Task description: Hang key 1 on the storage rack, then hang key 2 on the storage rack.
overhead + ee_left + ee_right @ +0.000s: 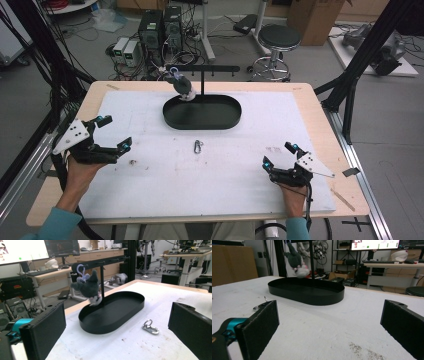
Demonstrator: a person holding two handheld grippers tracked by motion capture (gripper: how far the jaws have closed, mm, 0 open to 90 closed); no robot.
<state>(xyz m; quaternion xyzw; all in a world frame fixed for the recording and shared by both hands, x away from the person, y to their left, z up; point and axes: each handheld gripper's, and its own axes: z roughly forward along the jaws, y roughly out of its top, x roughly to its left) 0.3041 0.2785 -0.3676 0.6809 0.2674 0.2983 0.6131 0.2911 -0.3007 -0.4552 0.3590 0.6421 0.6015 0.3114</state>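
**A:** Nearest the camera, what do the two hands hold?

**B:** The left gripper (114,133) and the right gripper (279,155), each with its fingers (47,327) spread wide apart and nothing between them. Both rest low over the white mat (150,185) near the front edge of the table (320,115).

**A:** Where is the thing to be handled?

**B:** A small metal clip (198,146) lies flat on the mat, between the grippers and just in front of the black oval tray (202,112). A grey plush toy (181,85) already hangs by its ring from the black stand (202,80) that rises from the tray.

**A:** How is the step best done?

**B:** Judging by the layout, the clip is the likely next pick. Approach from above, fingers straddling its narrow width, and close on the body, not the loop, so that it does not pivot. Keep the far gripper away from the stand.

**A:** Any legible writing?

**B:** None; the monitor (22,250) text is too small to read.
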